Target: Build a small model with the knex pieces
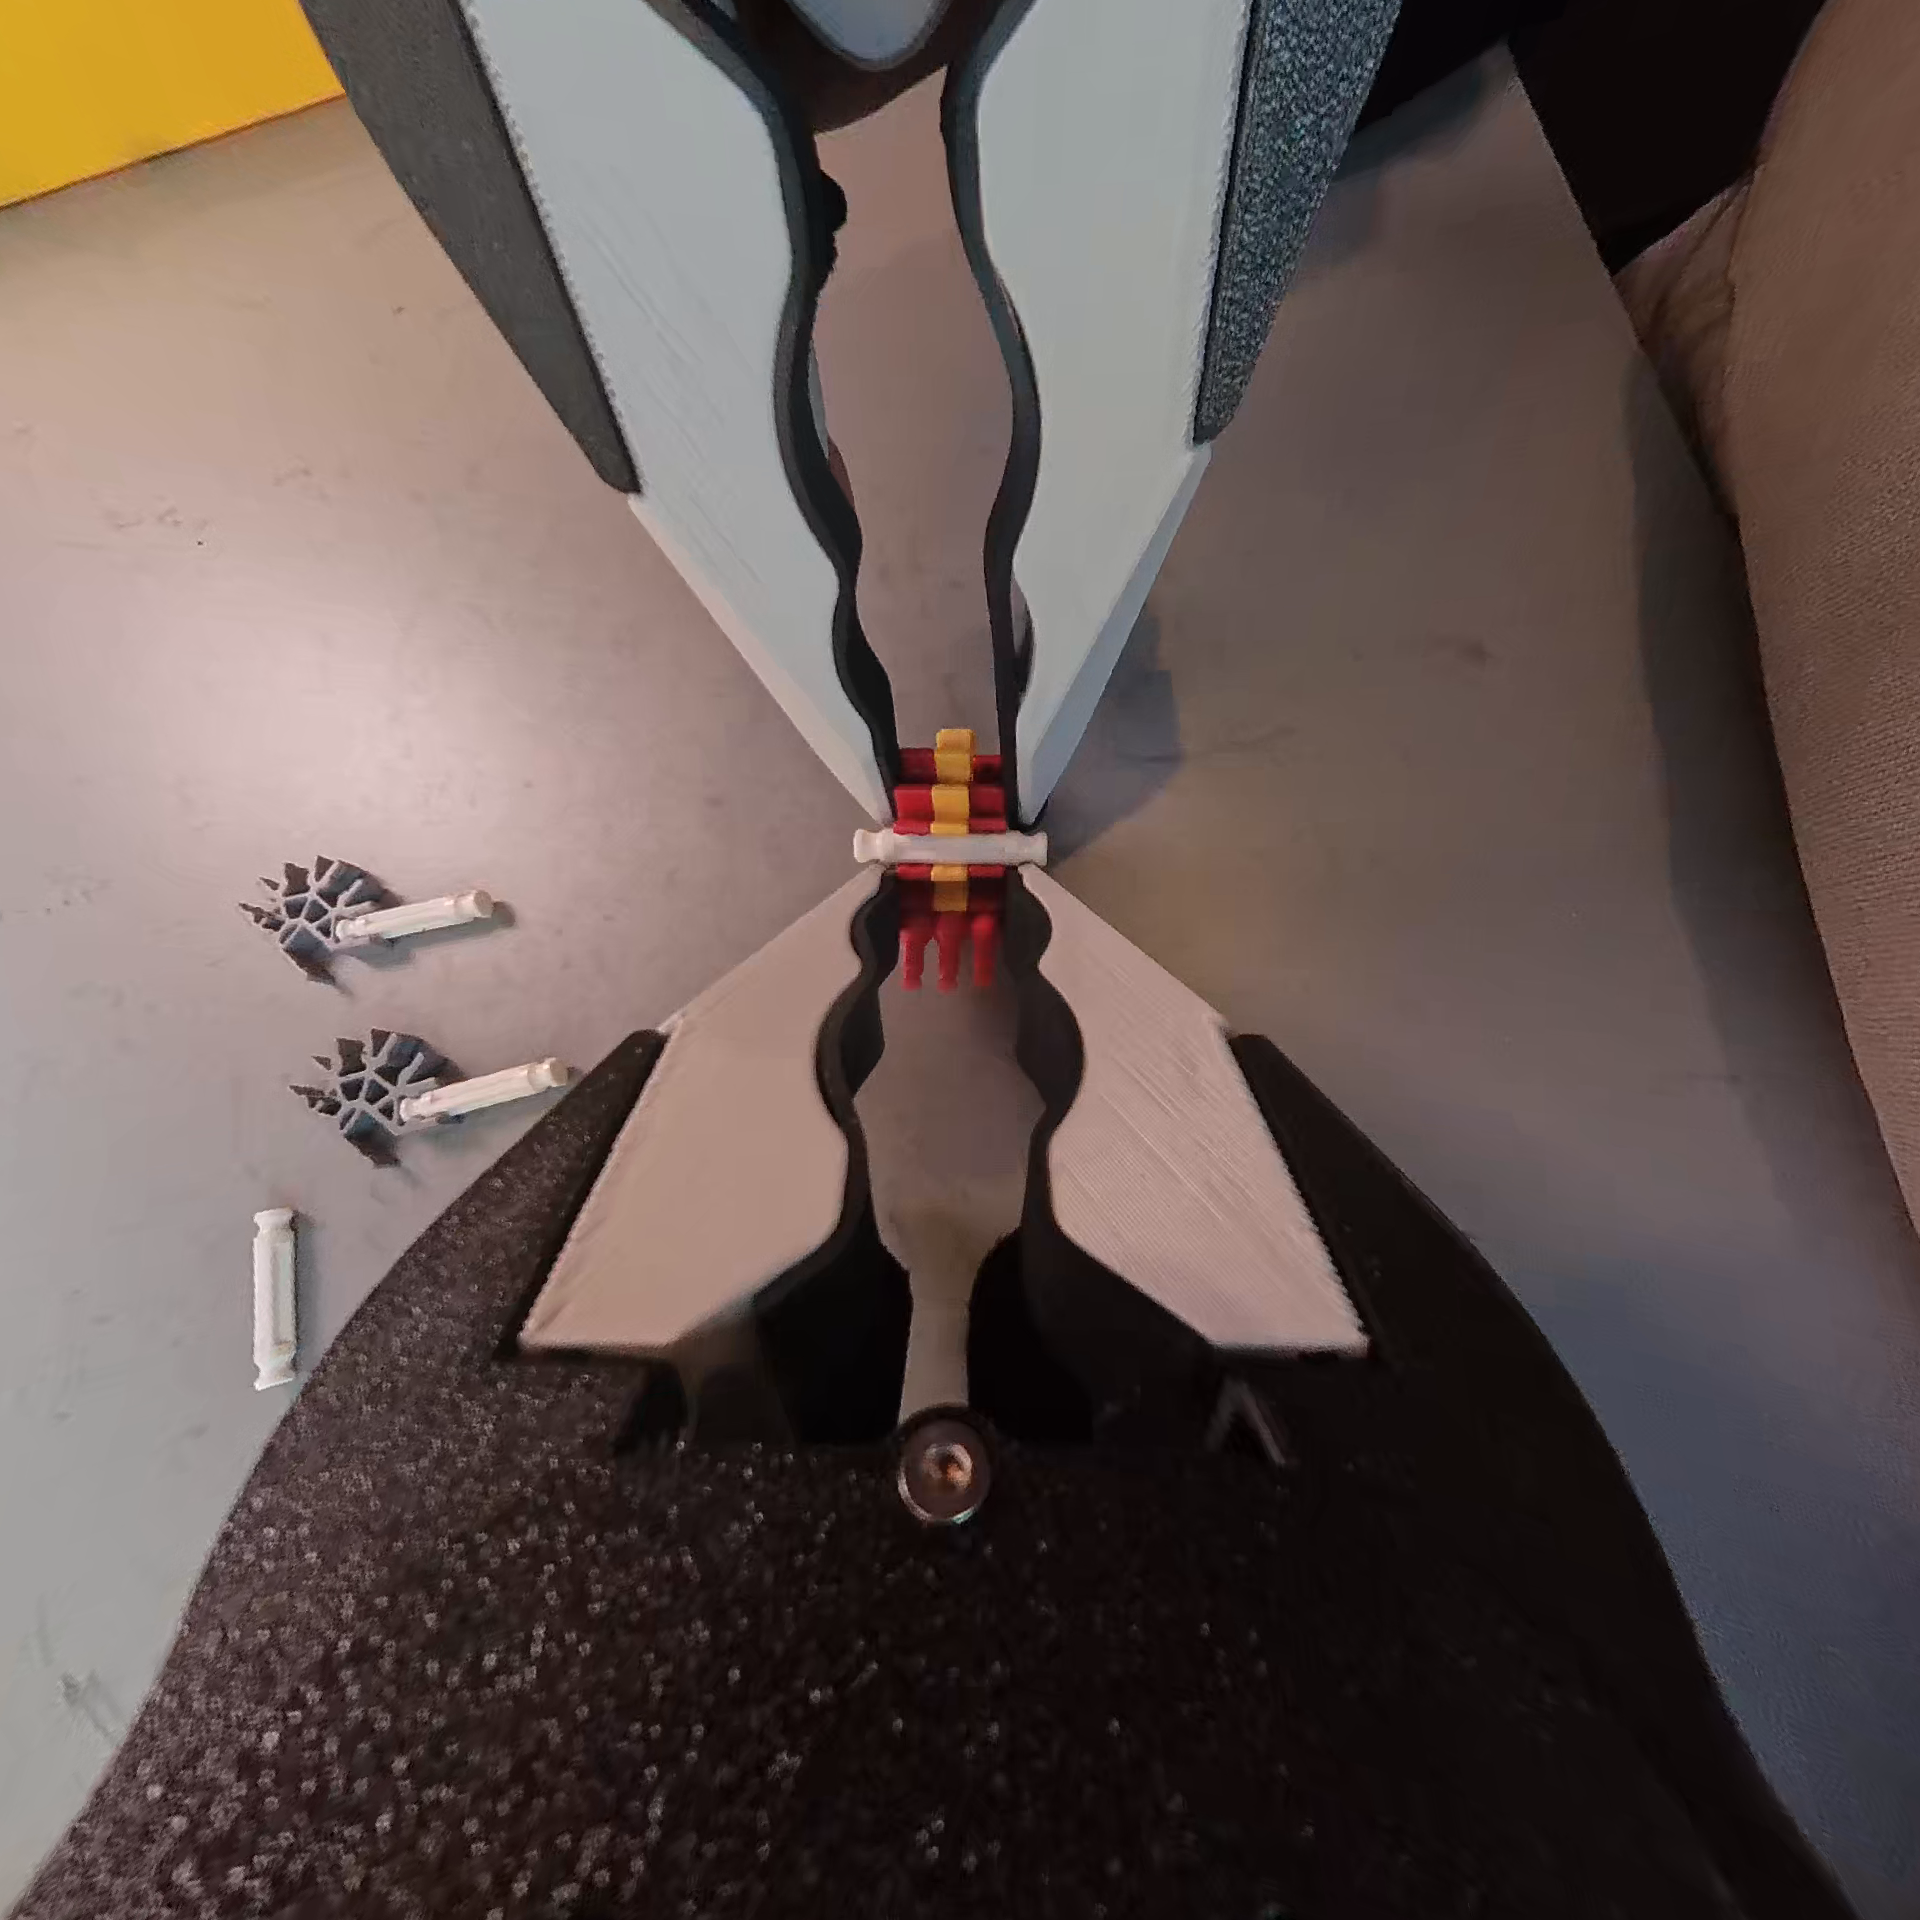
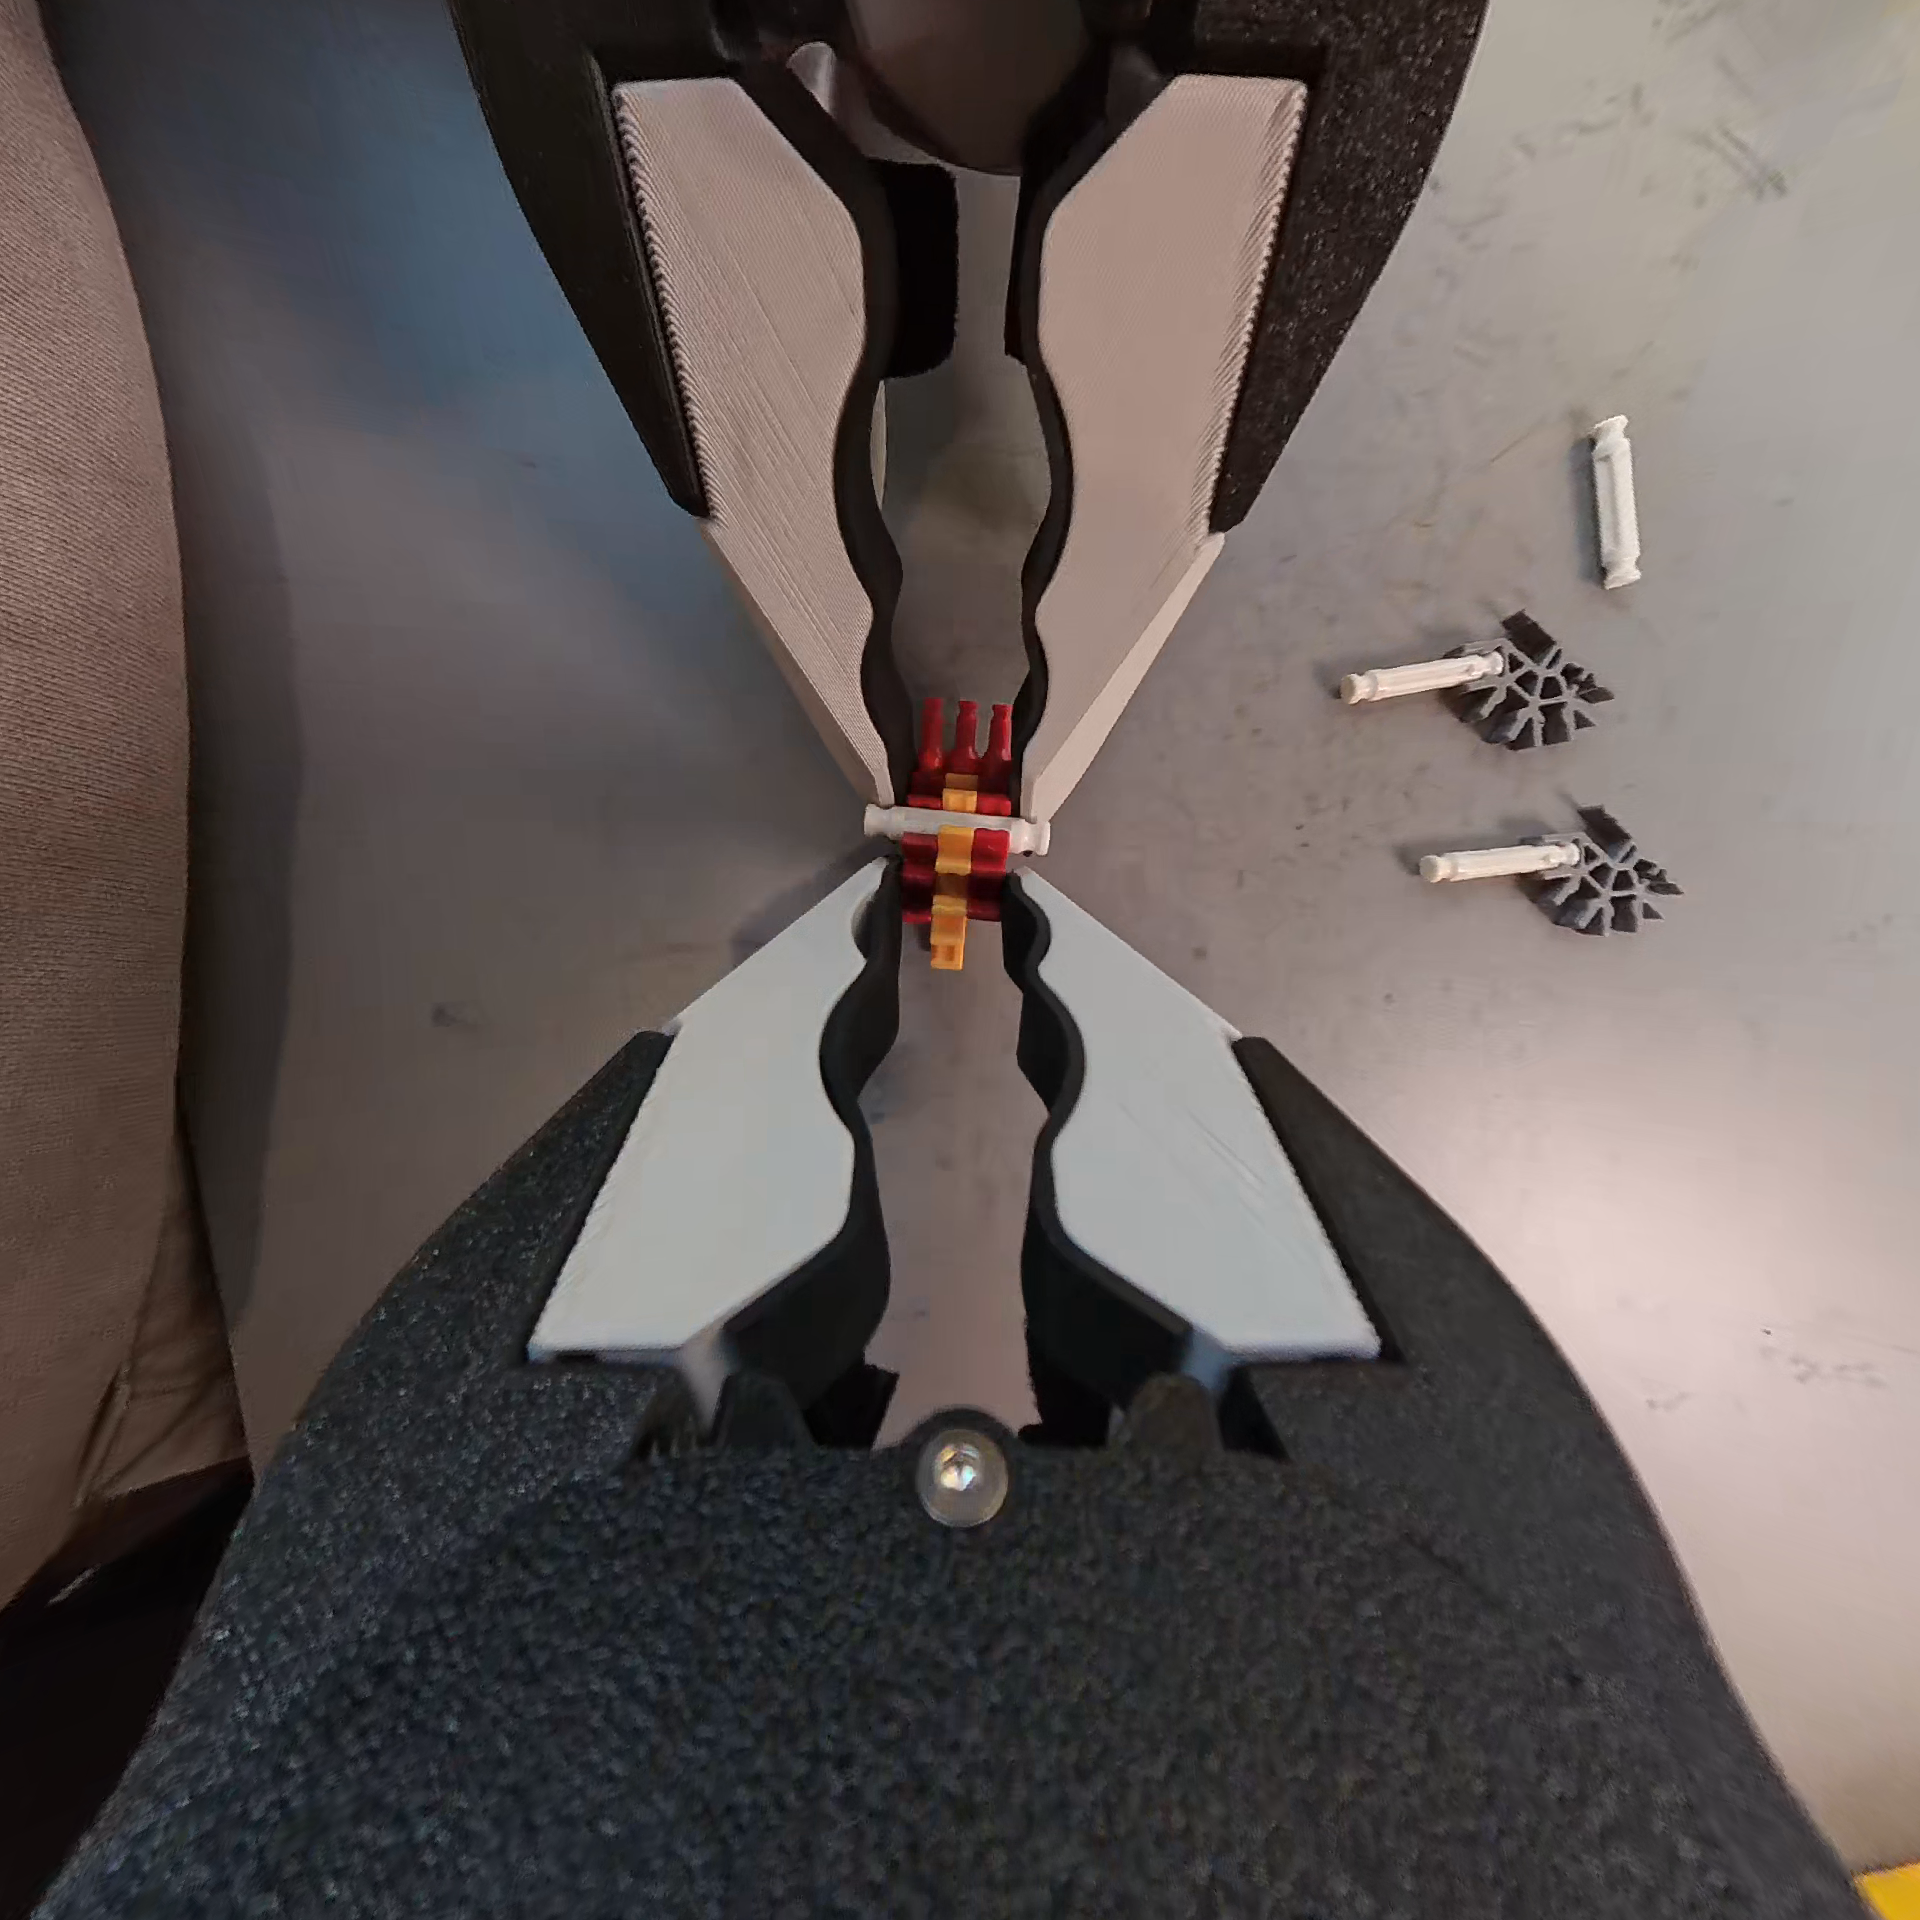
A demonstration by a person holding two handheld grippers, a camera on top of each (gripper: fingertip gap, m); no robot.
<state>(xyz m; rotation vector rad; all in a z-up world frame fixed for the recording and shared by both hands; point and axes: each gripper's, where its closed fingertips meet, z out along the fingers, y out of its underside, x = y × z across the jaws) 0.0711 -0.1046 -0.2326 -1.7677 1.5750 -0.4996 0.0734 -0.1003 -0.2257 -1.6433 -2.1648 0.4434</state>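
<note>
Off your left gripper's (image 1: pixel 940 920) left jaw, two grey connectors (image 1: pixel 322 914) lie on the desk (image 1: pixel 312 623). Its jaws pinch the red-and-yellow stack (image 1: pixel 951 800), with a white rod (image 1: pixel 948 847) at the tips. Your right gripper (image 2: pixel 945 909) clamps the opposite end.

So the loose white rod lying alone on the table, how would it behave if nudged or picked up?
The loose white rod is round and lies flat on the smooth table, so it would probably roll if nudged sideways. It looks like stiff, light plastic. Being thin and low, it may be awkward to pinch.
</note>
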